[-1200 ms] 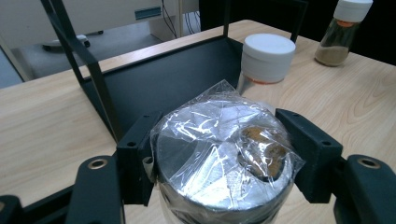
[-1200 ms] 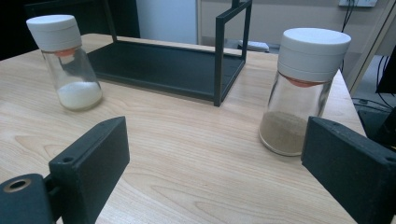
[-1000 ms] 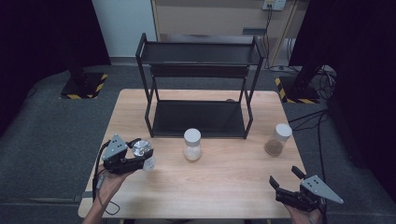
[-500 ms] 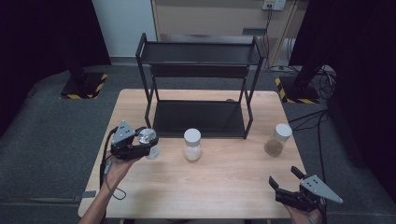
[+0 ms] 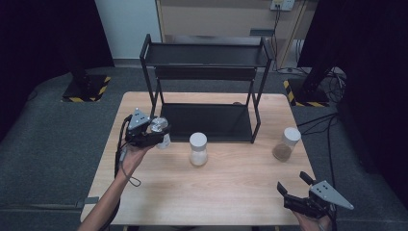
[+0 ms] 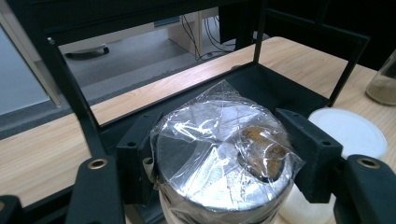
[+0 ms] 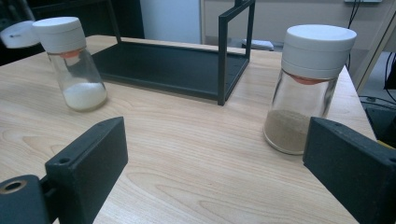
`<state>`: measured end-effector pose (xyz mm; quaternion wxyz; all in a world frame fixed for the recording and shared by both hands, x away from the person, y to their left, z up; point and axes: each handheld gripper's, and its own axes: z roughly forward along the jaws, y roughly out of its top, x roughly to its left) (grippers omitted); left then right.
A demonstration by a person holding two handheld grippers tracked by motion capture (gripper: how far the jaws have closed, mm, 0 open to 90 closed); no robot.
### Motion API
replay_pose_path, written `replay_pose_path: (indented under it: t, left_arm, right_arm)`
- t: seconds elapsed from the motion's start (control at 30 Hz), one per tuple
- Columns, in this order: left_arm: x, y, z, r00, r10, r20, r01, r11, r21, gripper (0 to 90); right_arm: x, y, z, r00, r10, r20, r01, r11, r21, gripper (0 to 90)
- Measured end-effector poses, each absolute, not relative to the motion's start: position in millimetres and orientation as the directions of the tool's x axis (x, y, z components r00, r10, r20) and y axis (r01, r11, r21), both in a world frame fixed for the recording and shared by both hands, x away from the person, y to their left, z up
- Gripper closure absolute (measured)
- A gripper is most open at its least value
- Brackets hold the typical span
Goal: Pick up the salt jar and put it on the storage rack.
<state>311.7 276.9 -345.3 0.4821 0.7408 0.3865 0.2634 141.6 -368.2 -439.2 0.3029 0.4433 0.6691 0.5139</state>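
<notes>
Nearest, the right claw (image 5: pixel 294 190) waits spread and empty over the bench (image 5: pixel 231 192). Farther in, the left claw (image 5: pixel 155 135) pinches a foil-capped jar (image 6: pixel 219 154) at the black rack (image 5: pixel 207 72), not yet shelved. Two white-lidded jars (image 5: pixel 197 148) (image 5: pixel 286 144) remain on the bench.

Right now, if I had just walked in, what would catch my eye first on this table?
Most likely the jar wrapped in shiny plastic film, gripped by its top in the left gripper, just in front of the black two-shelf rack at the back of the table. Next, two white-capped jars stand on the wood: one with white powder mid-table, one with brown powder to the right. The right gripper waits open at the near right corner.
</notes>
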Motion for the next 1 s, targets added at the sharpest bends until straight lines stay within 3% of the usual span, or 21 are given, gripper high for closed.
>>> replay_pose_path:
  t: [0.43,1.0]
  left_arm:
    - [346,246,-345,0.523,0.852,0.015,0.333,-0.221,0.917,34.2]
    - [387,222,-373,0.423,0.906,0.0,0.363,-0.17,0.916,34.2]
  right_arm:
    - [142,-370,-439,-0.426,0.903,0.06,0.285,0.071,0.956,6.6]
    - [142,-372,-440,-0.428,0.9,0.076,0.293,0.059,0.954,6.9]
